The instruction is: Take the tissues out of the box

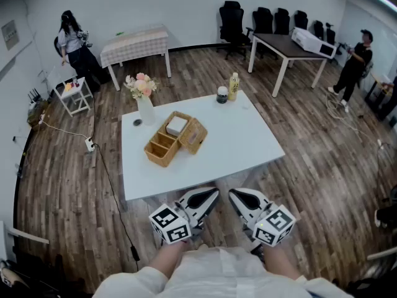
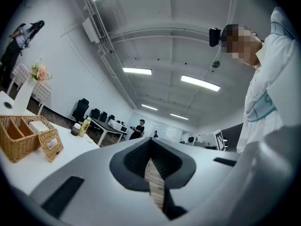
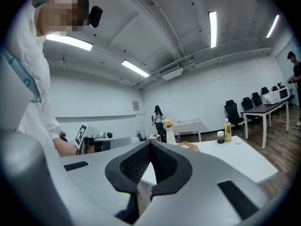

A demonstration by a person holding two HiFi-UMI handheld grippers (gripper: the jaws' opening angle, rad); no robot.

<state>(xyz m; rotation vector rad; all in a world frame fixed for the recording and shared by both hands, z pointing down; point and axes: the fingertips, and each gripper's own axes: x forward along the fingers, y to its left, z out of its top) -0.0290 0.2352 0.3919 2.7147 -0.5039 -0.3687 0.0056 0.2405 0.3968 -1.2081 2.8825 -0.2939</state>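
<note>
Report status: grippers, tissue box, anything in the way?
Left gripper and right gripper shut, empty, short of the table. Wicker box untouched, tissues inside. Vase beside it, off the direct path.

Woven wicker box [image 1: 162, 146], rough and tan, on a smooth matt white counter [image 1: 242, 141]; floor [image 1: 68, 185] of wood-grain planks, slight sheen. My jaws: smooth grey plastic shells, with black ribbed pads [image 2: 136, 160], matt.
</note>
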